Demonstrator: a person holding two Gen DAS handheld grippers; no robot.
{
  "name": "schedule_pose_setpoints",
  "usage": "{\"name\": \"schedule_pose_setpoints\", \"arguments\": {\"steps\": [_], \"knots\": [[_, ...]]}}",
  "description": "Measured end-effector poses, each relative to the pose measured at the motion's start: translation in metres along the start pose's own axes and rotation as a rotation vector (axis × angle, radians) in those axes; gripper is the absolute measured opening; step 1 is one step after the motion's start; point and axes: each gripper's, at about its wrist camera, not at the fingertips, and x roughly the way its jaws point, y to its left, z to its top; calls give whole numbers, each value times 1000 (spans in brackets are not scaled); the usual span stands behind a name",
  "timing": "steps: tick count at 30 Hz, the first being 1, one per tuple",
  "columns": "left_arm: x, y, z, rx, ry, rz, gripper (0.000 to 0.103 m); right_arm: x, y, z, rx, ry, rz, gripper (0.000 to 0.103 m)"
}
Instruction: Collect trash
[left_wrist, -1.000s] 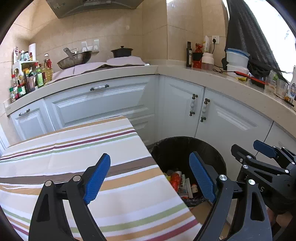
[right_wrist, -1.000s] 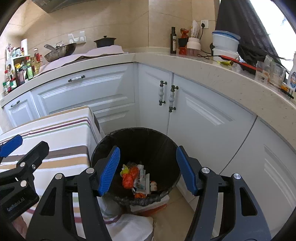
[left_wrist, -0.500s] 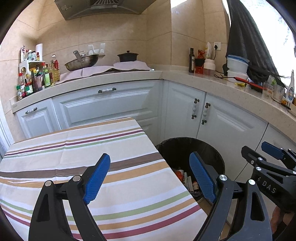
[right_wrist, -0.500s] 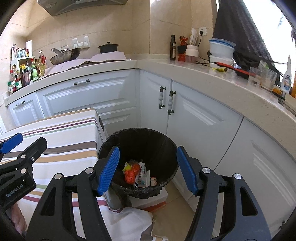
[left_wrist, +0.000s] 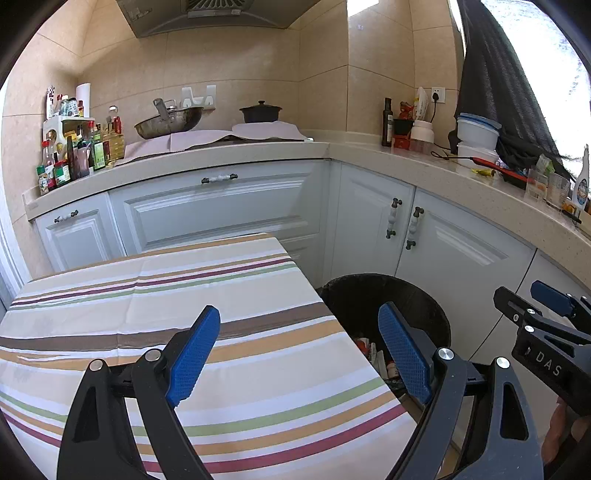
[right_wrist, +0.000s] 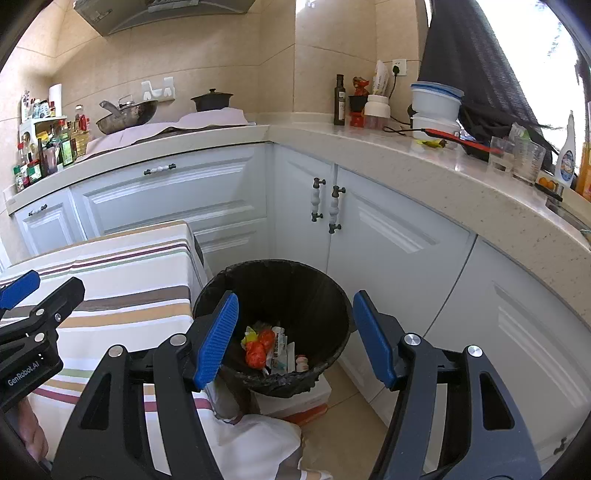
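The left gripper (left_wrist: 299, 354) hangs over the near right part of the table (left_wrist: 155, 295), its blue pads (left_wrist: 194, 354) spread wide with nothing between them and nothing touching them. Below its left pad lies the striped cloth; its right pad stands out past the table's right edge, in front of the bin (left_wrist: 384, 306).

The right gripper (right_wrist: 295, 336) hangs above the bin (right_wrist: 280, 325), pointing down into it. Its jaws stand apart, less widely than the left pair, and they hold nothing; the pads (right_wrist: 218, 339) touch neither the rim nor the liner. In the right wrist view the bin's open mouth shows between the two pads.

The trash (right_wrist: 267, 349) lies at the bottom of the bin: an orange-red wrapper, a yellow scrap, white packets and a small white piece, all heaped together. In the left wrist view only a little of it (left_wrist: 369, 350) shows beside the right pad.

The bin is black with a dark liner, and stands on the floor just off the table's right edge, in front of the white cabinets (right_wrist: 369, 236) at the corner of the counter (right_wrist: 424, 162). A white and orange box (right_wrist: 295, 404) sits under it. Each gripper shows at the edge of the other's view, side by side and apart
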Motion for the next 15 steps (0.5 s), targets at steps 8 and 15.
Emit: {"name": "schedule_pose_setpoints", "arguments": {"steps": [8, 15], "knots": [[1, 0, -1, 0, 2, 1, 85, 0, -4, 1, 3, -1, -4, 63], [1, -2, -2, -2, 2, 1, 85, 0, -4, 1, 3, 1, -5, 63]]}}
